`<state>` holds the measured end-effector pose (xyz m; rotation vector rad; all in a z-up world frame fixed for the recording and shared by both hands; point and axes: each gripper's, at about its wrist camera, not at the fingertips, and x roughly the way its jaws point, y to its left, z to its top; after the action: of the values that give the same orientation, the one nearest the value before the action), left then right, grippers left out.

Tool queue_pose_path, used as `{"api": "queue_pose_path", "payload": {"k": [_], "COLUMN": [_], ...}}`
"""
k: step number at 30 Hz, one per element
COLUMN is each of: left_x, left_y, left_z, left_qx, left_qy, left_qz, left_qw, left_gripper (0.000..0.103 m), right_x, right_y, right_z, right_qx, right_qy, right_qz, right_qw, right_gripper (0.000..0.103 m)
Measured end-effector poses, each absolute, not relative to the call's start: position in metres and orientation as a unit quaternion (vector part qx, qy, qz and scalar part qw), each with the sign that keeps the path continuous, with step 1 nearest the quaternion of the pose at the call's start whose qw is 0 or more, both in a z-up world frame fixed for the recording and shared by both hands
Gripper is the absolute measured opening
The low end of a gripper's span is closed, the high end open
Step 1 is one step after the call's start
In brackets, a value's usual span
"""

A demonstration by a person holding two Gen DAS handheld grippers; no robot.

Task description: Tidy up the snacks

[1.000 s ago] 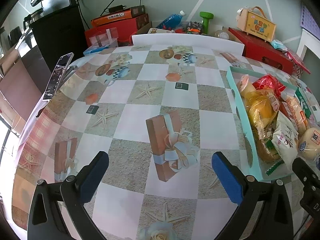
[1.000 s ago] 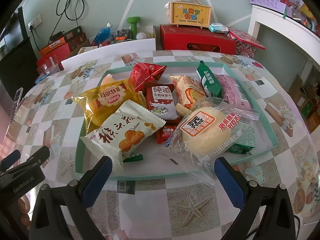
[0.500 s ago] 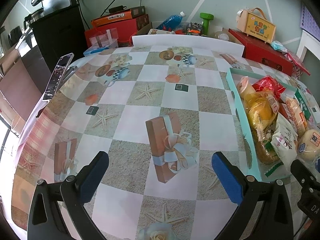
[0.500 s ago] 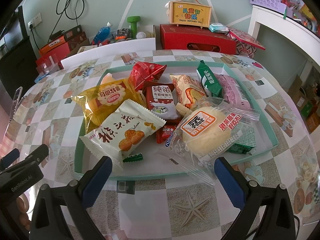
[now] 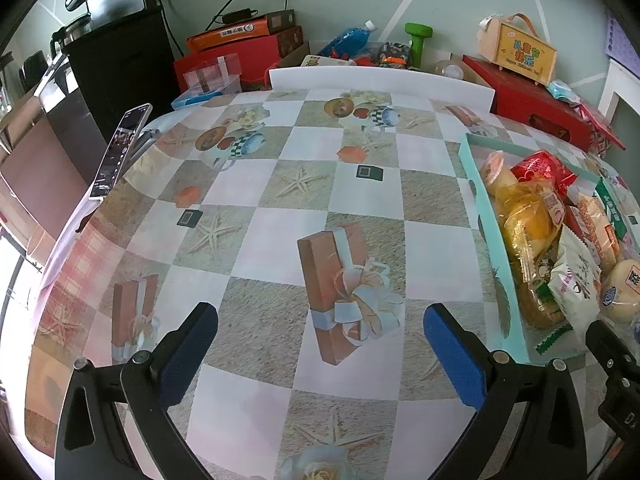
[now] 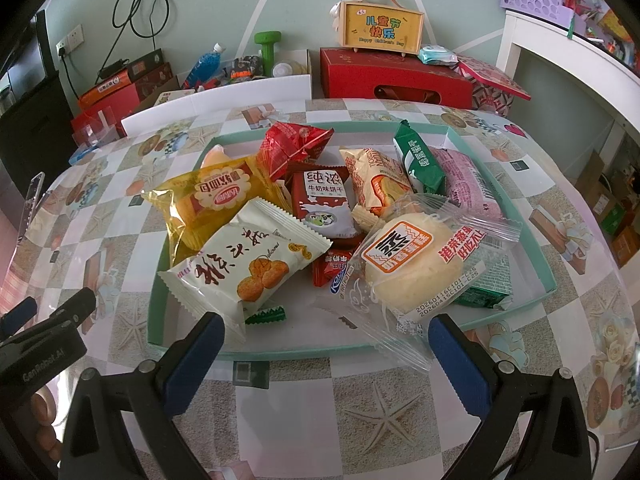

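A teal tray (image 6: 516,208) on the patterned table holds several wrapped snacks: a yellow packet (image 6: 208,200), a white biscuit packet (image 6: 248,268), a clear-wrapped bun (image 6: 416,264), a red packet (image 6: 296,148), a brown biscuit packet (image 6: 322,204), a green one (image 6: 418,162) and a pink one (image 6: 468,184). My right gripper (image 6: 326,356) is open, just short of the tray's near rim, holding nothing. My left gripper (image 5: 320,354) is open over bare tablecloth, left of the tray (image 5: 486,224).
A phone (image 5: 120,152) stands propped at the table's left edge. A white board (image 5: 380,80) lines the far edge, with red boxes (image 6: 394,78), a blue bottle (image 6: 206,64), a green dumbbell (image 6: 267,50) and a yellow gift box (image 6: 382,26) behind. A white shelf (image 6: 568,64) stands right.
The left wrist view has shifted slightly, so the tray sits a little further left in it. The right gripper and the snacks have not moved.
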<state>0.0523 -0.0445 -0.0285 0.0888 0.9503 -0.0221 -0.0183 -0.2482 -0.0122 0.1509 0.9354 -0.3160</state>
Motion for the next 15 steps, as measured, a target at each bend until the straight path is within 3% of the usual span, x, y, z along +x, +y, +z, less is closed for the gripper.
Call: {"api": "queue_pose_path", "payload": {"k": [15], "left_x": [0.0533], "left_y": [-0.0426], "left_z": [-0.0312], "left_qx": [0.041], "left_qy": [0.462], "left_qz": [-0.004], "left_qw": [0.886], "left_gripper": [0.102], "right_x": [-0.0183], "right_y": [-0.2482], "right_z": [-0.0125], "right_qx": [0.072], "right_qy": [0.449], "right_qz": [-0.152], "right_qw": [0.878], "right_gripper": [0.103]}}
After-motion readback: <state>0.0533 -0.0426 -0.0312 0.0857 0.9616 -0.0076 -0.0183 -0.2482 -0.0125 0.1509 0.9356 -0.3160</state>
